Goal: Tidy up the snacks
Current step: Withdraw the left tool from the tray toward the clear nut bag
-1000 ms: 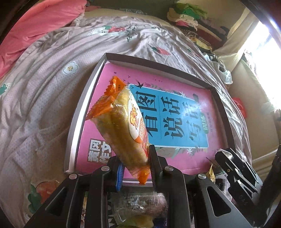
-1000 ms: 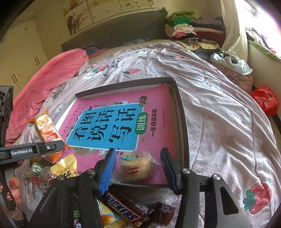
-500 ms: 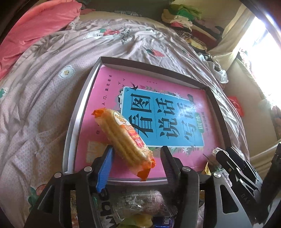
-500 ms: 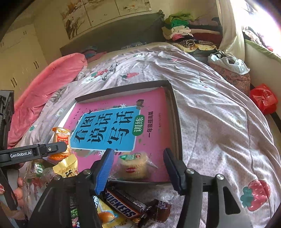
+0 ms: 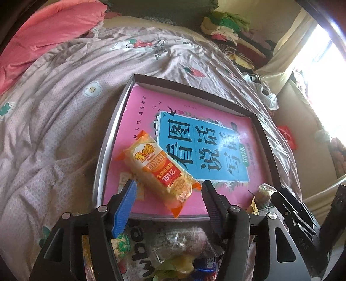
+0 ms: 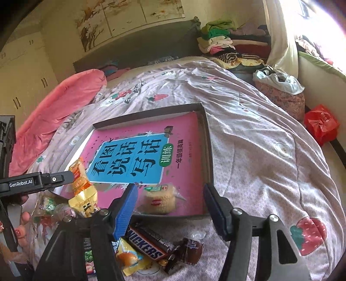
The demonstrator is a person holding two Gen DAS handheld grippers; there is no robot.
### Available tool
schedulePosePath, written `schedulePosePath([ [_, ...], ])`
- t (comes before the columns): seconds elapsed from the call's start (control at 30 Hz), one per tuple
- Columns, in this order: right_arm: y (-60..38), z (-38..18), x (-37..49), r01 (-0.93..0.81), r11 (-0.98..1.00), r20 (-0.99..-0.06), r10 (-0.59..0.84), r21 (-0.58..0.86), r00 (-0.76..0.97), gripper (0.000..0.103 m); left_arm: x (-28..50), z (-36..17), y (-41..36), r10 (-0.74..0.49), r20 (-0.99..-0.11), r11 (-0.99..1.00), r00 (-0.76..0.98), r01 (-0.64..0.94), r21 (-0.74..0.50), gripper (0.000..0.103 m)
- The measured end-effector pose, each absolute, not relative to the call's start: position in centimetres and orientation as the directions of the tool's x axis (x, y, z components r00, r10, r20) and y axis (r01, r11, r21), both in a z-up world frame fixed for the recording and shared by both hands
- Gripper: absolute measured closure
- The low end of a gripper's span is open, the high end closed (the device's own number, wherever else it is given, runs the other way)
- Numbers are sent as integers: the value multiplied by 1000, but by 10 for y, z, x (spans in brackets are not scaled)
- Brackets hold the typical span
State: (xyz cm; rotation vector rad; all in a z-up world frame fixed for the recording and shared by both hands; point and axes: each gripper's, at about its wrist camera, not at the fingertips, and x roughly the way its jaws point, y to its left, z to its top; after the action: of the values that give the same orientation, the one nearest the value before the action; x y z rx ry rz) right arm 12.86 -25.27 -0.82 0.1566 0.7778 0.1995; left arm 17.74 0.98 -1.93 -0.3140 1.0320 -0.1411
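A: What writing can you read?

B: "GenRobot.AI" on the left gripper (image 6: 62, 178) at the left edge of the right view; "SNICKERS" on a bar (image 6: 149, 244) on the bed; a pink book (image 5: 194, 138) with large Chinese characters on a blue panel; "151" on the orange wafer pack (image 5: 160, 170).

A: Where are the snacks?

B: The wafer pack lies on the book inside the tray (image 5: 101, 160), near its left front corner; the left fingers have just been opening and stand released either side of its near end; a small round cake (image 6: 159, 200) lies on the book at the tray's front edge; the right gripper (image 6: 168, 201) has been opening too, fingers released, the cake between and beyond them.

A: The room?

B: A bed with a strawberry-print quilt (image 6: 259, 134); a pink blanket (image 5: 54, 28) on the left; folded clothes (image 6: 218, 41) at the back; only the right view shows wall pictures (image 6: 129, 19) and the loose snacks (image 6: 82, 205) in front of the tray.
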Motion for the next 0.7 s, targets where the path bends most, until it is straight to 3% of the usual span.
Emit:
schedulePosePath([
  [0.4, -235, -2, 118, -265, 916, -647, 401, 302, 648, 40, 159, -8, 15, -279, -803, 943, 527, -7, -332, 38],
  [0.53, -225, -7, 120, -293, 910, -667, 414, 293, 619, 40, 152, -6, 15, -290, -796, 941, 531, 7, -337, 31],
  [0.7, -223, -9, 126, -280, 919, -678, 394, 278, 620, 40, 145, -3, 15, -306, -790, 937, 532, 23, -347, 30],
])
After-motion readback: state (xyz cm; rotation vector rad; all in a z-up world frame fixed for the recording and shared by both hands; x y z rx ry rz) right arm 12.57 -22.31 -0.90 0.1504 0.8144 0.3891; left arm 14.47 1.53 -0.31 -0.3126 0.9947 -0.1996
